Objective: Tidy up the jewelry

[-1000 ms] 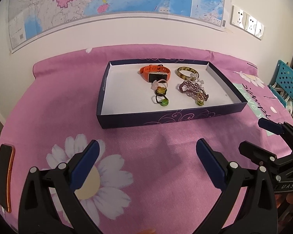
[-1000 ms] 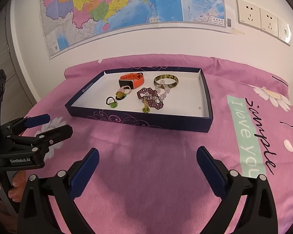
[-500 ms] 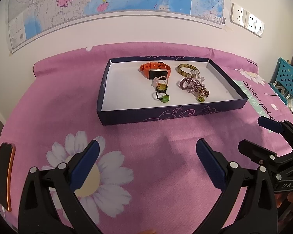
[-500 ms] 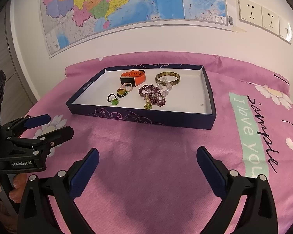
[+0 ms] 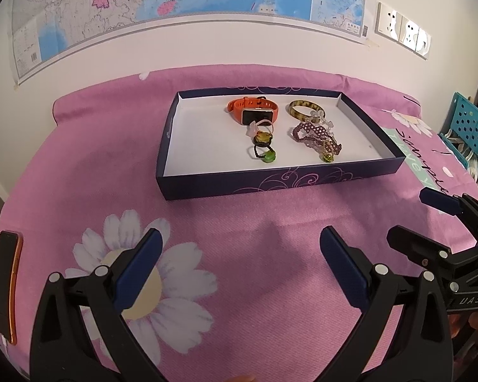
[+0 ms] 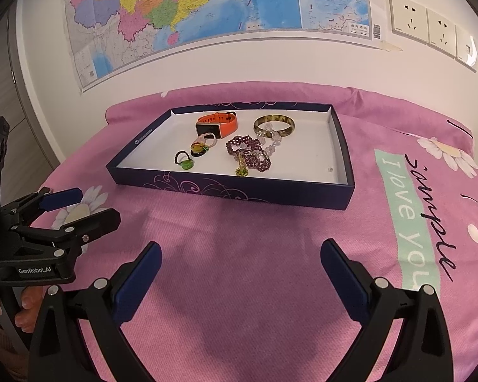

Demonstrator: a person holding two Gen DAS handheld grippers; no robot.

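A dark blue tray (image 5: 271,184) (image 6: 226,187) with a white floor sits on the pink cloth. It holds an orange smartwatch (image 5: 253,109) (image 6: 216,122), a tortoiseshell bangle (image 5: 304,108) (image 6: 274,124), a purple bead bracelet (image 5: 315,135) (image 6: 250,152), a clear bead string, and rings with green (image 5: 266,156) (image 6: 184,160) and amber stones (image 5: 263,136). My left gripper (image 5: 239,254) (image 6: 76,205) and right gripper (image 6: 239,261) (image 5: 414,219) both hang open and empty over the cloth, short of the tray's near wall.
A black phone with an orange edge (image 5: 4,283) lies at the cloth's left edge. A blue perforated basket (image 5: 468,130) stands off to the right. A map and wall sockets (image 6: 430,28) hang behind. A hand (image 6: 22,305) grips the left tool's handle.
Both grippers have drawn back and risen slightly, so the tray sits a little farther away in both views. Both stay open; the jewelry has not moved.
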